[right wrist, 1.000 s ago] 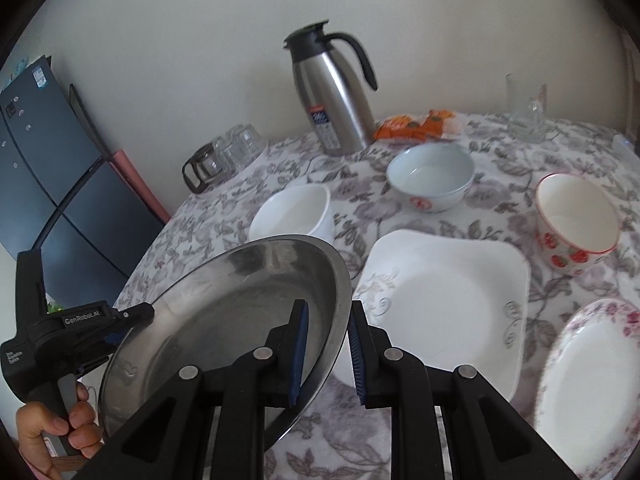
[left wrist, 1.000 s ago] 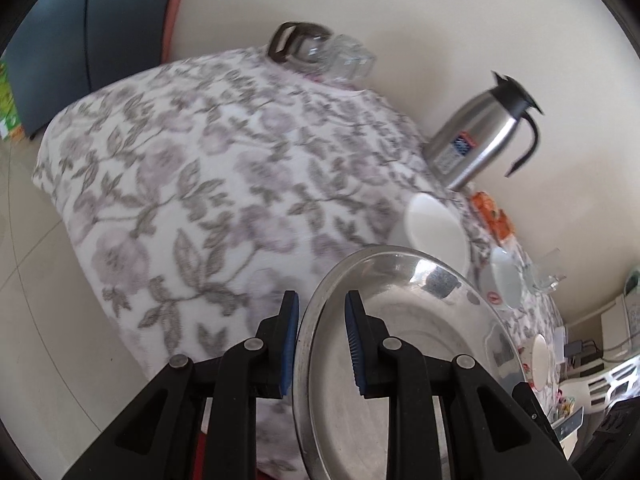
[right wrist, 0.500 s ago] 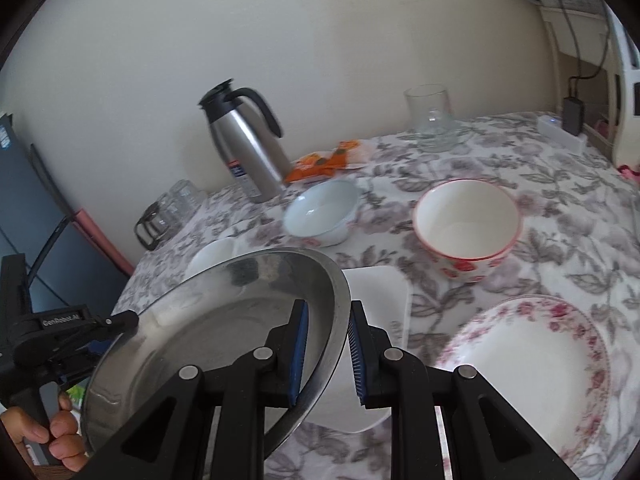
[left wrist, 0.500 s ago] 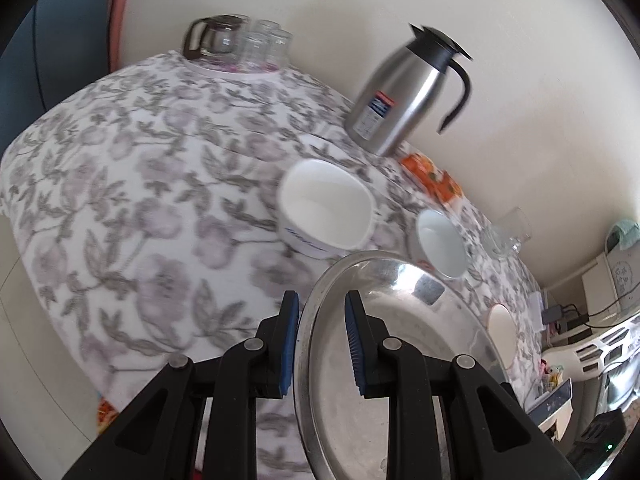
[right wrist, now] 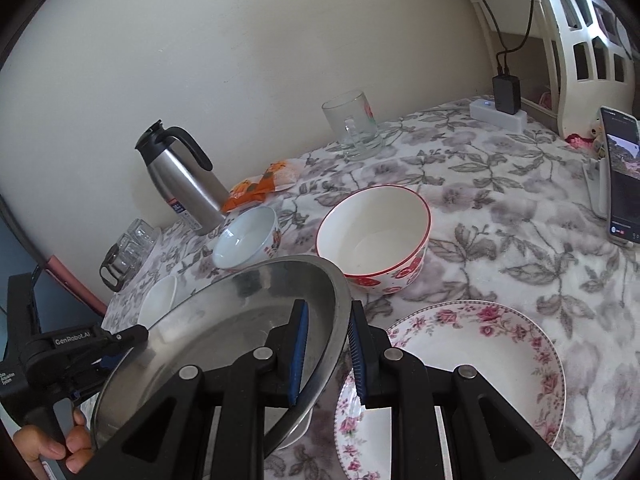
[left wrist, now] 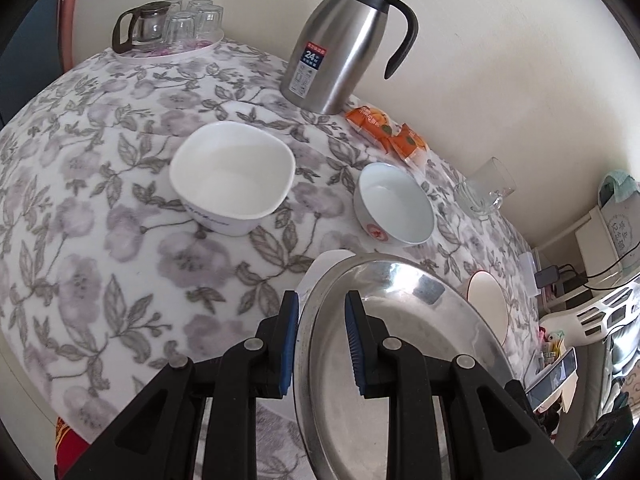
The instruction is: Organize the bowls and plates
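A round steel plate (left wrist: 400,360) (right wrist: 224,340) hangs tilted above the table, held at opposite rims. My left gripper (left wrist: 320,340) is shut on its left rim, and shows in the right wrist view as the left gripper (right wrist: 136,336). My right gripper (right wrist: 326,352) is shut on the right rim. A white square plate (left wrist: 332,258) peeks out beneath it. On the cloth stand a square white bowl (left wrist: 232,176), a small pale bowl (left wrist: 394,204) (right wrist: 246,238) and a red-rimmed bowl (right wrist: 374,236). A rose-patterned plate (right wrist: 480,360) lies just right of the steel plate.
At the wall stand a steel thermos jug (left wrist: 344,40), orange snack packets (left wrist: 384,128), a glass mug (right wrist: 354,128) and a tray of glasses (left wrist: 168,28). A power strip (right wrist: 500,114) and a propped phone (right wrist: 622,176) sit at the right. The table edge drops off on the left.
Both grippers have carried the steel plate to the right across the table, from the left edge to above the white square plate. The grips are unchanged.
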`<state>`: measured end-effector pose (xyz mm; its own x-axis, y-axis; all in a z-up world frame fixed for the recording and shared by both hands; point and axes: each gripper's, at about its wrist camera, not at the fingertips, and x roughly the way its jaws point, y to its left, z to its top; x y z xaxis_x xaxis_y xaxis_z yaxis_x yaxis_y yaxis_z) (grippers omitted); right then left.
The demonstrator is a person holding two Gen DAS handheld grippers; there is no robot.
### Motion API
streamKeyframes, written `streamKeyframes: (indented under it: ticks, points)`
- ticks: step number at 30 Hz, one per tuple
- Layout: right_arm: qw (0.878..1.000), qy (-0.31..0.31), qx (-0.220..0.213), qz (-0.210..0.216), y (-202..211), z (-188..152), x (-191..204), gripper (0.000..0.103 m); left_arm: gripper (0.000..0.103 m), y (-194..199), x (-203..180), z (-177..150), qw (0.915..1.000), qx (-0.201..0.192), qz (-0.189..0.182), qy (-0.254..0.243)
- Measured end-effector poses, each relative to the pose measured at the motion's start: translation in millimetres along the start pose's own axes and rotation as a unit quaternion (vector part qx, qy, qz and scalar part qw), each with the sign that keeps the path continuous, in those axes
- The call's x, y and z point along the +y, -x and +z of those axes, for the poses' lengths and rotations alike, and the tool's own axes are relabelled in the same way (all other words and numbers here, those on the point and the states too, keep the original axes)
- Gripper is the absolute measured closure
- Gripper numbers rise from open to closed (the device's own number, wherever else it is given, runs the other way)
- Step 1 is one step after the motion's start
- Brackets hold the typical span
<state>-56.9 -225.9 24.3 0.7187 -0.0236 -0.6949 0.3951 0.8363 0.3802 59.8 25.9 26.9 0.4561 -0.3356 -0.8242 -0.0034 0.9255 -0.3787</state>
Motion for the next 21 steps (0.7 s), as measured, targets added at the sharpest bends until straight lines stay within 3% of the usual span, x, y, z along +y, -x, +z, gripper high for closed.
streamKeyframes:
  ticks: [8,21]
  points:
    - [0.999,0.026,0.021,-0.014,-20,-6,11,0.081,0.079,-9,11,12,0.9997,-0.009,-0.008,0.022]
    - [0.997,0.044,0.050,-0.041,-50,-14,13,0.082,0.079,-42,23,16,0.9996,0.016,0.002,0.023]
